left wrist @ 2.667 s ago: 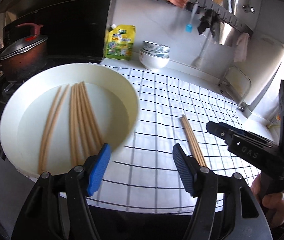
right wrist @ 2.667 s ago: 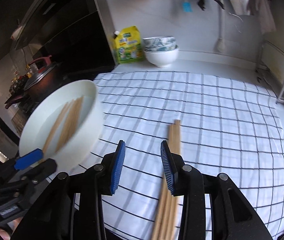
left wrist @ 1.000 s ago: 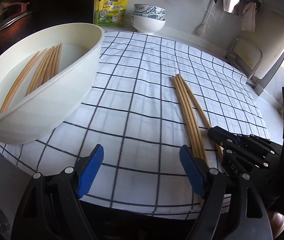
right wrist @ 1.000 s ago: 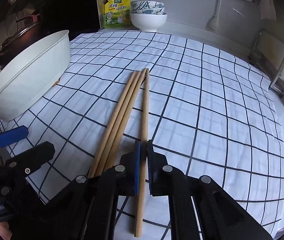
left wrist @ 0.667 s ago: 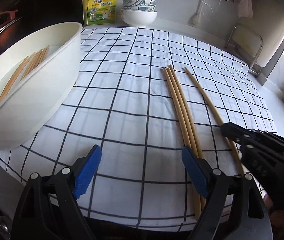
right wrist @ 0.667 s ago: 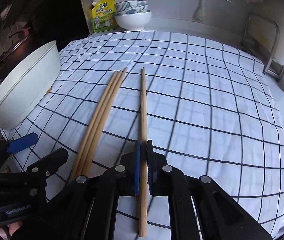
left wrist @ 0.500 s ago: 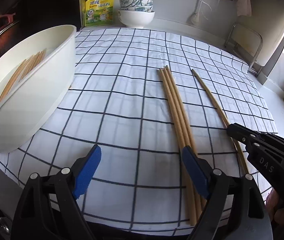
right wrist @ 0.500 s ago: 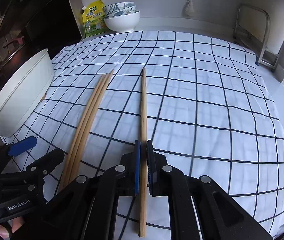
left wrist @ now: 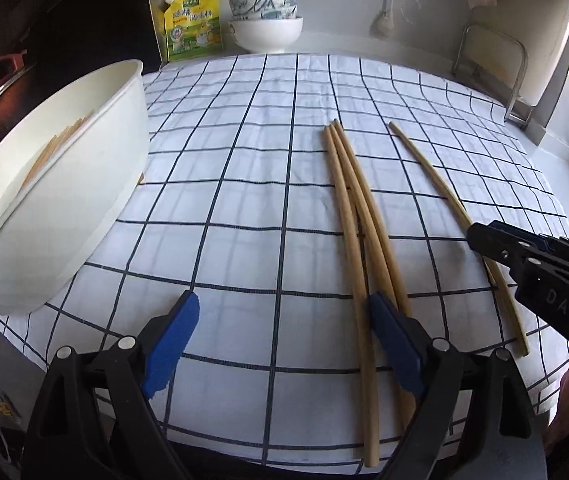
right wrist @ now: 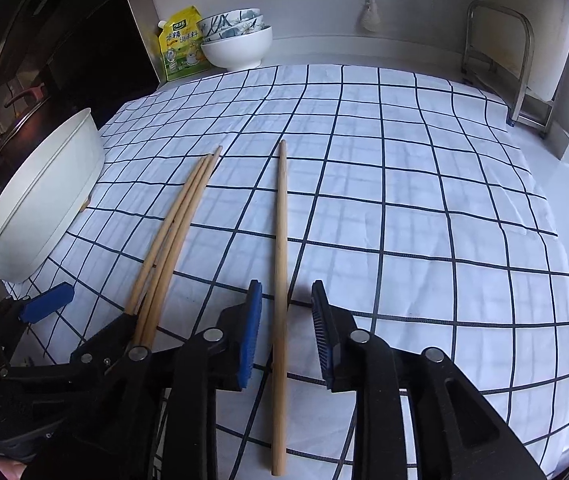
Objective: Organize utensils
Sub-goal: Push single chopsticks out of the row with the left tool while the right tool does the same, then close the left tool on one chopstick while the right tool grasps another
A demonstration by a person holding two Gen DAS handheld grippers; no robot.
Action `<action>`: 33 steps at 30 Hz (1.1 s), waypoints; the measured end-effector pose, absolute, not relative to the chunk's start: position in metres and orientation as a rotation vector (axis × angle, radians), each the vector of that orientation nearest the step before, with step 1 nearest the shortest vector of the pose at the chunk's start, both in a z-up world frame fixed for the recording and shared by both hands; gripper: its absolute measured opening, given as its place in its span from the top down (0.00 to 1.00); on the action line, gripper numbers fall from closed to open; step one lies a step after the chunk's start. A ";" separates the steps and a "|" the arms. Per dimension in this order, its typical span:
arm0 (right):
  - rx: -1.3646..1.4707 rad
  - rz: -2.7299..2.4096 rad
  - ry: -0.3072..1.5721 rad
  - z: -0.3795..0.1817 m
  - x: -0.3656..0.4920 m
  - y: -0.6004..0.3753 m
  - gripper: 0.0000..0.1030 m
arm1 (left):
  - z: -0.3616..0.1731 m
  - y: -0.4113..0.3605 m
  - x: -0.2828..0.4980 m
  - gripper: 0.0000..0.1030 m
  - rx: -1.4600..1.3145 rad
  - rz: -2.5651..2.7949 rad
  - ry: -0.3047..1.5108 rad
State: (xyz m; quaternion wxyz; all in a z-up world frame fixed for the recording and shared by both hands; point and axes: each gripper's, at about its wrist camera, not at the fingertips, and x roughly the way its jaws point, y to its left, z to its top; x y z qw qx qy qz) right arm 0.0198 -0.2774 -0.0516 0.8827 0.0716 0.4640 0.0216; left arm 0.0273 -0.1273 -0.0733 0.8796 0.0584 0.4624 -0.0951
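Between my right claw (right wrist: 284, 332) pads lies 1 chopstick (right wrist: 280, 240), released, jaws opening; left claw (left wrist: 280, 344) spread wide, empty. Lift clear without nudging it.

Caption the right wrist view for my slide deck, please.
Right gripper opening around one wooden chopstick lying apart from three bundled chopsticks on checked cloth.

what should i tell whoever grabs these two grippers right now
Right gripper: jaws opening, pads clear of the single chopstick, which lies on the checked cloth between them.
Left gripper: open, holding nothing, low over the near ends of the three bunched chopsticks.
White basin at the cloth's left edge has more chopsticks in it.
Done: one chopstick lies apart from the bunch.
Left: probably separate and line up the other three, then empty the basin.
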 end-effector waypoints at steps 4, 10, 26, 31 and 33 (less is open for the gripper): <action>0.142 0.038 0.964 -0.052 0.021 -0.276 0.76 | -0.074 -0.126 0.032 0.17 0.112 -0.194 0.970; 0.073 -0.004 0.951 -0.054 0.026 -0.269 0.76 | -0.074 -0.132 0.044 0.25 0.098 -0.203 0.958; 0.019 0.023 0.949 -0.054 0.025 -0.258 0.94 | -0.068 -0.141 0.042 0.93 0.070 -0.314 0.981; 0.052 0.027 0.935 -0.049 0.022 -0.259 0.94 | -0.062 -0.135 0.038 0.93 0.055 -0.325 0.978; 0.064 0.022 0.919 -0.045 0.020 -0.259 0.94 | -0.055 -0.131 0.037 0.93 0.047 -0.330 0.964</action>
